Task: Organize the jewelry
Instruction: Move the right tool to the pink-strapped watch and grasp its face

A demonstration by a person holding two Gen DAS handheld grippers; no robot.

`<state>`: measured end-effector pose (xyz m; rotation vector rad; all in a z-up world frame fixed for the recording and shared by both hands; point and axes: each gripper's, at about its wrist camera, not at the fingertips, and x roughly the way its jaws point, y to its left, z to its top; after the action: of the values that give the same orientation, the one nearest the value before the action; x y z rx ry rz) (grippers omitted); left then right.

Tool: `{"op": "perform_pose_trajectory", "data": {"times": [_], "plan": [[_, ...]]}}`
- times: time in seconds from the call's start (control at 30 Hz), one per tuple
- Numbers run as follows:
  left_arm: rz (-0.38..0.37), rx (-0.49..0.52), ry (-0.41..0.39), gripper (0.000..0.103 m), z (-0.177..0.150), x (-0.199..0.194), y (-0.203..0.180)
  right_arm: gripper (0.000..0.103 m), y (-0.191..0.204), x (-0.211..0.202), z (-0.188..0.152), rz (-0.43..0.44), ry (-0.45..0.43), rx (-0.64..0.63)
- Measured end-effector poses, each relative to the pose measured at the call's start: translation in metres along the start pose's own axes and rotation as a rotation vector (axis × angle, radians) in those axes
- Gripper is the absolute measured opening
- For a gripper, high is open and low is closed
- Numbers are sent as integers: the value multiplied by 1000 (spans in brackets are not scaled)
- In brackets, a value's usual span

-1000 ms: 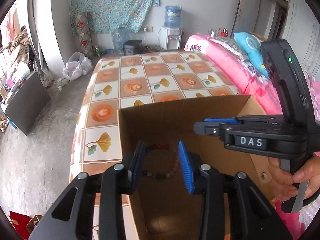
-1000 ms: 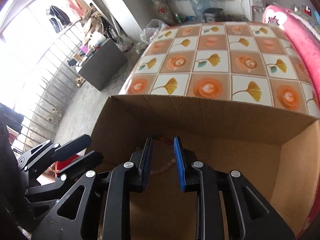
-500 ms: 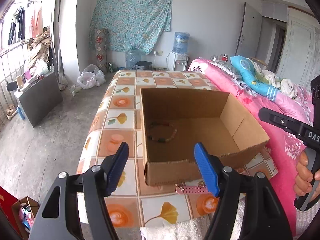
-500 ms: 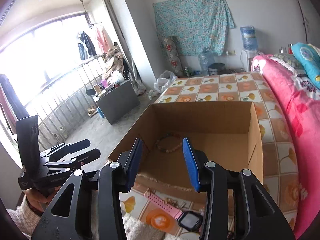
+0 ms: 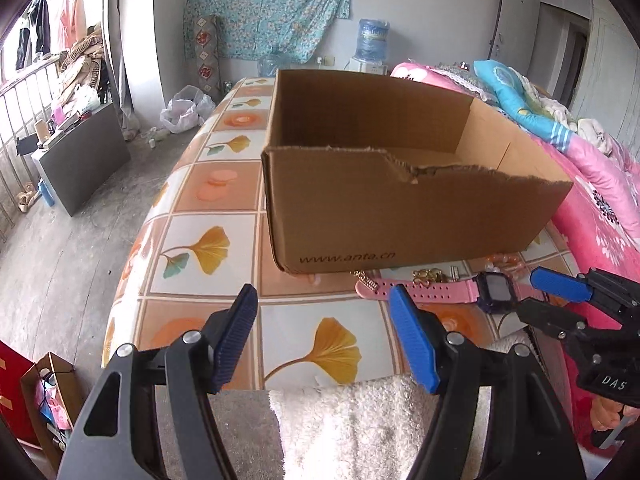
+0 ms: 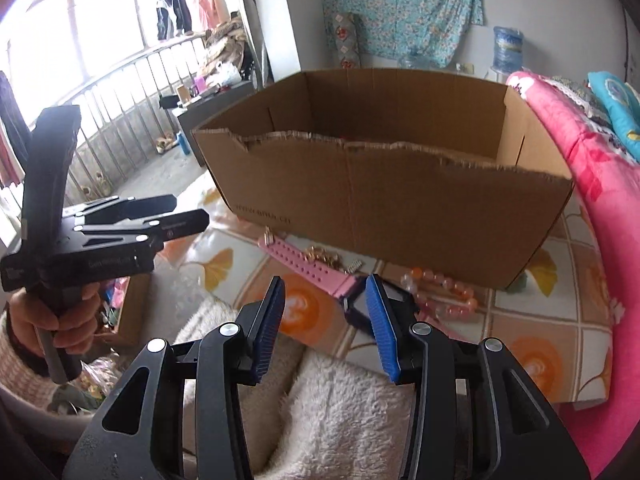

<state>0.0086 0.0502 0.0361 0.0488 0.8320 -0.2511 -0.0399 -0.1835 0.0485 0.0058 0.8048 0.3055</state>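
An open cardboard box [image 5: 400,216] [image 6: 380,200] stands on the tiled table. In front of it lie a pink-strapped watch [image 5: 440,290] [image 6: 308,266], a gold chain [image 5: 426,275] [image 6: 320,256] and a pale orange bead bracelet [image 6: 444,292]. My left gripper [image 5: 324,340] is open and empty, low over the table's near edge, left of the watch. My right gripper [image 6: 326,320] is open and empty, just short of the watch face [image 6: 394,292]; it also shows in the left wrist view [image 5: 536,296]. The box's inside is hidden.
A pink flowered bed [image 5: 600,184] runs along the right side of the table [image 5: 200,248]. A white fluffy cloth [image 5: 352,428] [image 6: 340,408] lies at the table's near edge. A dark cabinet [image 5: 80,160] and railing stand on the left.
Both grippers have pulled back out of the box and dropped low in front of it. The left gripper has opened wide. The bead bracelet left inside the box is now out of sight.
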Motion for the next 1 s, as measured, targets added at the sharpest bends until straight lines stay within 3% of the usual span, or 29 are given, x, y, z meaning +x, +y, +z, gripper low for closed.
{"op": "perform_pose_trajectory", "data": {"times": [0.43, 0.6, 0.77, 1.0], "plan": [[-106, -26, -9, 66, -5, 18, -6, 38, -3, -1, -11, -87, -34, 14], [-145, -20, 10, 54, -2, 31, -13, 36, -3, 9, -11, -83, -21, 20], [-126, 16, 26, 45, 2, 44, -25, 35, 1, 13, -9, -92, -24, 8], [-166, 72, 9, 44, 3, 41, -40, 35, 0, 15, -10, -100, -15, -9]]}}
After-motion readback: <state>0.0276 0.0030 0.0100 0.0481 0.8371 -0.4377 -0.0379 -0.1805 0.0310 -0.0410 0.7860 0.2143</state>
